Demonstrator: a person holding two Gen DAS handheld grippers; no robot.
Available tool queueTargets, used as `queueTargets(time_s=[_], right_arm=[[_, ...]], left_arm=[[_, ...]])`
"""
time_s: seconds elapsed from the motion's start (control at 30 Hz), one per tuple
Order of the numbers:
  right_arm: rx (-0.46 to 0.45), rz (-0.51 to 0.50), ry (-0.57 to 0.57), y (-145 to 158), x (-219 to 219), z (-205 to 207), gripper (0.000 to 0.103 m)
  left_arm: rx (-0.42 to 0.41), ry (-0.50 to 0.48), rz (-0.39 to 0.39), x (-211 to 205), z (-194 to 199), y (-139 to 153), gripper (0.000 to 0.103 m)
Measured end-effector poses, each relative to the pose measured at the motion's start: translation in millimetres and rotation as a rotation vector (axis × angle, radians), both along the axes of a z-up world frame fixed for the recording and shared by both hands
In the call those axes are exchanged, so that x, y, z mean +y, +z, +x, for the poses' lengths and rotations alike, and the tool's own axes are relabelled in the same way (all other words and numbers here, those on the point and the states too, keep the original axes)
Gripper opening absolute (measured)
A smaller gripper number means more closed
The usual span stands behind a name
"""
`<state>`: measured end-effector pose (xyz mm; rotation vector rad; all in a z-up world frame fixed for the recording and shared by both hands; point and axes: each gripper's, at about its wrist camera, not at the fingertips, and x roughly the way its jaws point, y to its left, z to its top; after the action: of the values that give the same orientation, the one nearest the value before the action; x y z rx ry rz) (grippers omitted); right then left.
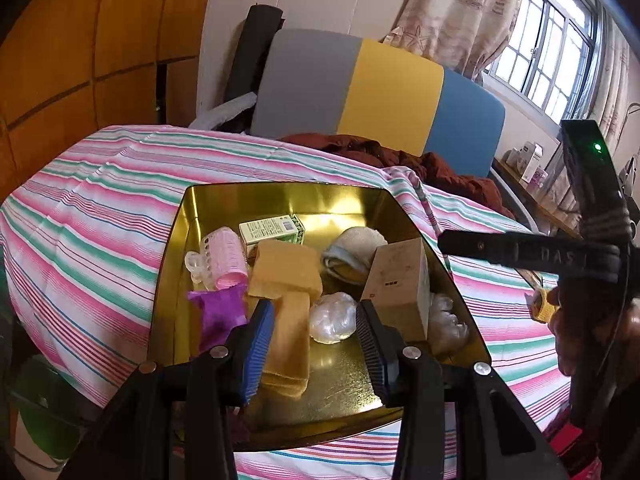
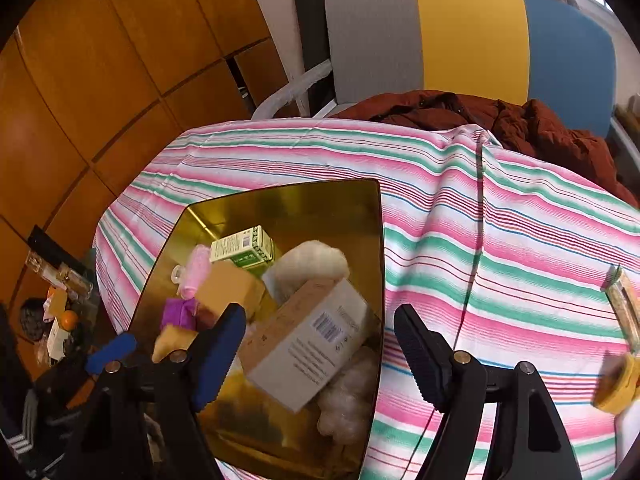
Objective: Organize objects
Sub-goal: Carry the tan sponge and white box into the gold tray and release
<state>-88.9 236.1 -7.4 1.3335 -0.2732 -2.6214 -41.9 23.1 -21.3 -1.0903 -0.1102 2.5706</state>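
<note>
Gold tin tray (image 1: 200, 216) on the striped desk (image 1: 100, 184) already held everything, tan foam block (image 1: 290, 332) lying lengthwise by the left gripper (image 1: 316, 340), nearer than the right gripper (image 2: 320, 356), both jaws open, empty.

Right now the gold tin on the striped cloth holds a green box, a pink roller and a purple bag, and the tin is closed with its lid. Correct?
Not quite: the gold tin is open, no lid on it, as the left wrist view shows. The green box, pink roller and purple bag lie inside.
</note>
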Motion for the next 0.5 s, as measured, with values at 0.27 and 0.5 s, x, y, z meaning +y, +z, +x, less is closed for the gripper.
queueTargets(time_s=[0.27, 0.5], right_arm=[[0.040, 0.044, -0.010, 7, -8, 25, 0.087], [0.108, 0.158, -0.019, 13, -26, 44, 0.094]], left_arm=[[0.013, 0.052, -0.019, -6, 2, 5, 0.043], [0.018, 0.084, -0.037, -11, 4, 8, 0.045]])
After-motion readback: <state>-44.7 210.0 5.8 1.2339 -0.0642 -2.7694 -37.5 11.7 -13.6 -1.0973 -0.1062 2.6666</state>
